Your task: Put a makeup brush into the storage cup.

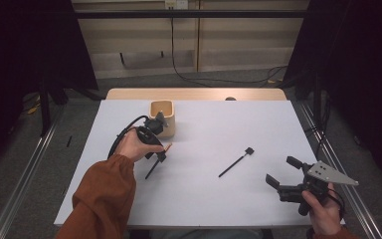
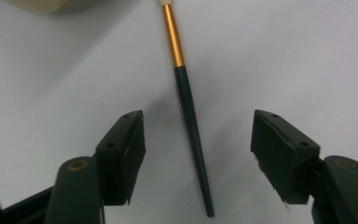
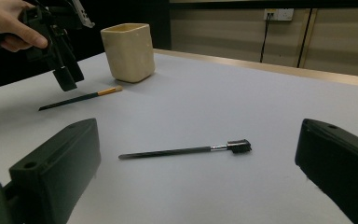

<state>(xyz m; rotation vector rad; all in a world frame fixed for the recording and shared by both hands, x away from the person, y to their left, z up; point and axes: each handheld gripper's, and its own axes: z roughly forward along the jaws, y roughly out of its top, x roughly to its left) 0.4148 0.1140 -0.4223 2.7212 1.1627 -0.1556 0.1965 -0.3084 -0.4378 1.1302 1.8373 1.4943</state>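
The left hand-held gripper [image 1: 158, 158] hangs just above the tabletop [image 1: 204, 199], toward its left side, jaws pointing down and standing partly apart with nothing clamped. Between them lies a makeup brush [image 2: 192, 135] with a dark green handle, a gold ferrule and a pale tip; in the left gripper view there is bare surface on each side of the handle, so neither pad touches it. The brush rests flat, its pale tip pointing at a cream square cup [image 1: 162, 117] that stands upright just beyond it, nearer the far edge and left of the middle. The person's left hand [image 1: 134, 145] in a rust-coloured sleeve grips that gripper from behind.

Near the tabletop's centre, well apart from the first brush, lies a thin black brow brush [image 1: 236, 162], slanted, head toward the far right. The right hand-held gripper [image 1: 282, 174] sits near the front right corner, jaws wide and empty, facing the black brush.
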